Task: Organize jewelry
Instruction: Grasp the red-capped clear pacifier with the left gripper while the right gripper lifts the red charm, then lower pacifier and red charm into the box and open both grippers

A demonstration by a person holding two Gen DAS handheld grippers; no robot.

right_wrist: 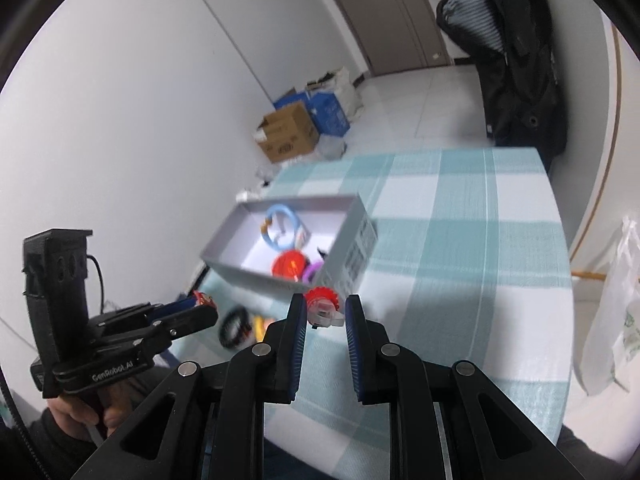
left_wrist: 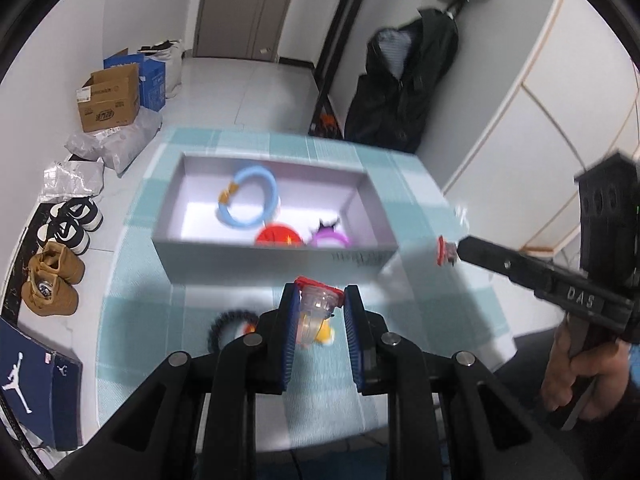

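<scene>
My left gripper (left_wrist: 320, 298) is shut on a small clear trinket with a red cap (left_wrist: 316, 306), held just above the teal checked tablecloth (left_wrist: 160, 320). My right gripper (right_wrist: 323, 308) is shut on a similar clear piece with a red toothed cap (right_wrist: 322, 304); the left wrist view shows it too (left_wrist: 450, 250), at the box's right corner. Beyond both stands an open grey box (left_wrist: 240, 258) (right_wrist: 360, 248) holding a blue ring bracelet (left_wrist: 250, 200), a red piece (left_wrist: 278, 236) and a purple piece (left_wrist: 330, 238). A black beaded bracelet (left_wrist: 224, 320) (right_wrist: 234, 326) and a yellow item (right_wrist: 259, 326) lie on the cloth.
On the floor left of the table are shoes (left_wrist: 56, 276), a cardboard box (left_wrist: 108, 98) and blue boxes. A dark jacket (left_wrist: 400, 88) hangs behind the table's far edge. A white plastic bag (right_wrist: 616, 320) hangs off the table's right side. A hand (left_wrist: 572, 376) grips the other tool.
</scene>
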